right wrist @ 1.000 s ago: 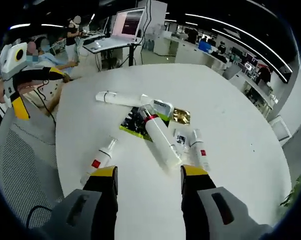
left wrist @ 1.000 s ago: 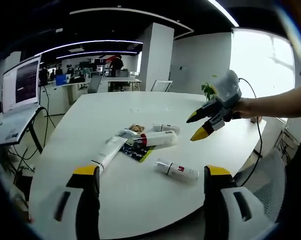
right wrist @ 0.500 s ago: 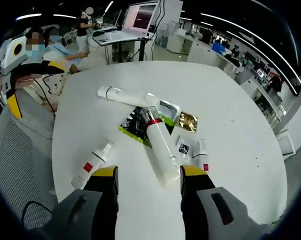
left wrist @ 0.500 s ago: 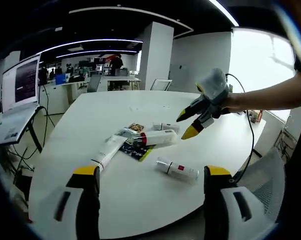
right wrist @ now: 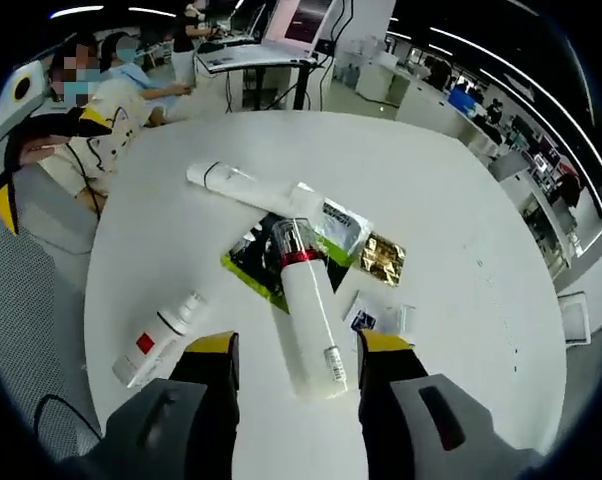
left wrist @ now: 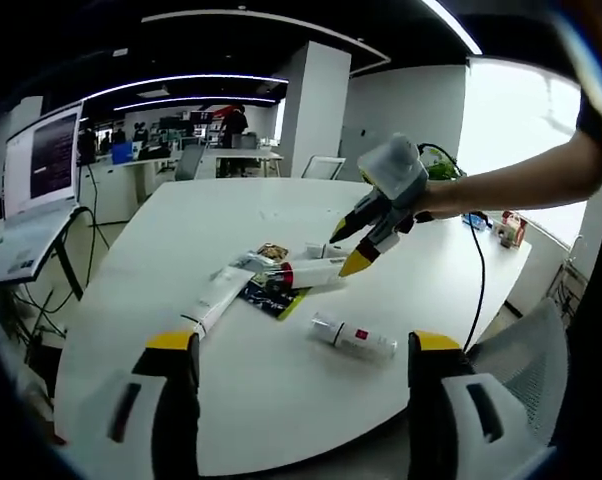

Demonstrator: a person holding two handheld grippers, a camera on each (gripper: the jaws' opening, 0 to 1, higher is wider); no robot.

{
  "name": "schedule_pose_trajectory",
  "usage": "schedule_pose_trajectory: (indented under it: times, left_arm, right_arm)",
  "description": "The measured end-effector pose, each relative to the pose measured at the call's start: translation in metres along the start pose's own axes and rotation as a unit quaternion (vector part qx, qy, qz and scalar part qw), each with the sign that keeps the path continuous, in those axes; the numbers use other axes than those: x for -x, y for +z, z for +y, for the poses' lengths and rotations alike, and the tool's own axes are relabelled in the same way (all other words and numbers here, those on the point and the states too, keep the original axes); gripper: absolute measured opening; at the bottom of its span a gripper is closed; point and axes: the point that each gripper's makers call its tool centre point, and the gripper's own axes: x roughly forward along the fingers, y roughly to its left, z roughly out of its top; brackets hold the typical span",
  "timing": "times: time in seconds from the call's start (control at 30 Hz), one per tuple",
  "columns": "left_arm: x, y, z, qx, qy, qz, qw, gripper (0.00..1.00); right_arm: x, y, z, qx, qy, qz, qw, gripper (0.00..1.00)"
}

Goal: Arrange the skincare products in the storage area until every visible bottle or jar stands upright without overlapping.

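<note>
Several skincare products lie flat in a pile on the round white table (left wrist: 281, 400). A large white bottle with a red band (right wrist: 306, 310) (left wrist: 311, 273) rests across a green and black sachet (right wrist: 249, 262). A long white tube (right wrist: 246, 187) (left wrist: 218, 298) lies beside it, and a small white bottle with a red label (right wrist: 161, 335) (left wrist: 353, 338) lies apart from the pile. My right gripper (right wrist: 297, 345) (left wrist: 348, 247) is open, with the large bottle's base end between its jaws. My left gripper (left wrist: 303, 345) is open over the table's near edge, holding nothing.
A gold packet (right wrist: 383, 258) and a silvery sachet (right wrist: 336, 220) lie in the pile. A person (right wrist: 111, 100) sits at the table's edge. A laptop (left wrist: 41, 165) stands on a side stand, and a mesh chair (left wrist: 521, 370) is by the table.
My right gripper has come in closer and lower over the pile, now straddling the large bottle's base end. The left gripper has stayed put.
</note>
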Motion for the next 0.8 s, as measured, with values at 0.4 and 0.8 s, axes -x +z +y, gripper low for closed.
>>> schedule_pose_trajectory:
  times: [0.4, 0.8]
  left_arm:
    - [-0.001, -0.003, -0.001, 0.004, -0.002, 0.008, 1.0000, 0.78]
    - [-0.001, -0.004, 0.000, 0.009, -0.001, 0.010, 0.9999, 0.78]
  right_arm:
    - [-0.025, 0.002, -0.001, 0.027, 0.022, 0.025, 0.9991, 0.45]
    - [-0.050, 0.011, 0.001, 0.059, 0.045, 0.048, 0.9961, 0.43]
